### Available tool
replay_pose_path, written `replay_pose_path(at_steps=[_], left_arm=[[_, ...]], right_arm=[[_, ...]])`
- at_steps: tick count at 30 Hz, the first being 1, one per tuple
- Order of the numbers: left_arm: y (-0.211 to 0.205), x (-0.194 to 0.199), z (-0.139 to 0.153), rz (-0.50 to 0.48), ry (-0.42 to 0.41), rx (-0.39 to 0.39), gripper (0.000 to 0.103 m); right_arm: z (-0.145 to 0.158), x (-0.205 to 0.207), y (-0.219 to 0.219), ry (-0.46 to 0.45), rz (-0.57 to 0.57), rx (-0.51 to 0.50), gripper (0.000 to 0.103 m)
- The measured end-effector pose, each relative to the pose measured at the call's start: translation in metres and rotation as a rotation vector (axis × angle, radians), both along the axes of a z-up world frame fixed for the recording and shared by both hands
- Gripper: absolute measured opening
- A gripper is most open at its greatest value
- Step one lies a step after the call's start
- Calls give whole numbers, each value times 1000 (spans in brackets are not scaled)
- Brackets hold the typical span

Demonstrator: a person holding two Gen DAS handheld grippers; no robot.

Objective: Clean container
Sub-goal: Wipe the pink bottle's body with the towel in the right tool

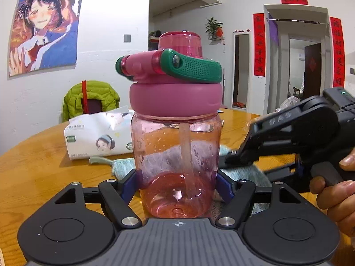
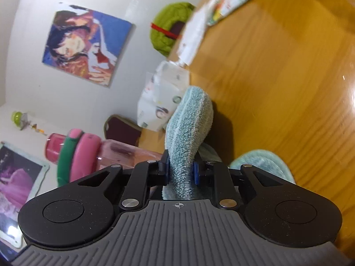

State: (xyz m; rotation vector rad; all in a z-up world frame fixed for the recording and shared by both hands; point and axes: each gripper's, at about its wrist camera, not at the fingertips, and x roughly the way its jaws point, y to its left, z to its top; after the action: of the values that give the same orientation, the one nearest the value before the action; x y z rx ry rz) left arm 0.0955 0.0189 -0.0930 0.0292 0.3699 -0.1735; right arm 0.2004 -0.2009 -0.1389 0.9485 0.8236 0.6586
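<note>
Between the left tool's point(image 1: 177, 182) blue pads stands one pink bottle point(image 1: 176, 155), upright on the desk point(image 1: 33, 173); whether the pads press it cannot be told. Empty, stiff, smooth plastic: probably light and slippery, best held low on its body. Right tool point(image 2: 181, 171) pinches one soft blue cloth point(image 2: 188, 128) just beside.
</note>
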Motion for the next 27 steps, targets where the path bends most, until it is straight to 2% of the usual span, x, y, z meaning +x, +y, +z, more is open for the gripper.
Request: replay_pose_path(at_steps=[2, 4, 6, 11, 15, 19, 24, 25, 27], left_arm=[[-2, -7, 1, 58, 19, -12, 83], [-6, -16, 2, 117, 32, -8, 83], [-11, -22, 3, 145, 33, 4, 79], [-18, -25, 2, 78, -9, 27, 72], [-6, -11, 2, 51, -13, -13, 71], [0, -1, 1, 24, -12, -11, 70], [-1, -3, 1, 16, -14, -6, 70], [-2, -3, 1, 15, -15, -5, 70], [-2, -2, 0, 14, -16, -4, 70]], right_arm=[[6, -3, -3, -66, -25, 7, 24], [10, -3, -9, -102, -66, 24, 24], [11, -5, -15, -120, -90, 55, 25], [5, -2, -14, -77, -16, 166, 26], [12, -7, -9, -71, 6, 98, 25], [14, -9, -7, -47, 29, 58, 24], [13, -9, -7, -35, -3, -37, 24], [14, -10, -8, -44, -5, -29, 24], [17, -12, -15, -79, 0, 84, 24]])
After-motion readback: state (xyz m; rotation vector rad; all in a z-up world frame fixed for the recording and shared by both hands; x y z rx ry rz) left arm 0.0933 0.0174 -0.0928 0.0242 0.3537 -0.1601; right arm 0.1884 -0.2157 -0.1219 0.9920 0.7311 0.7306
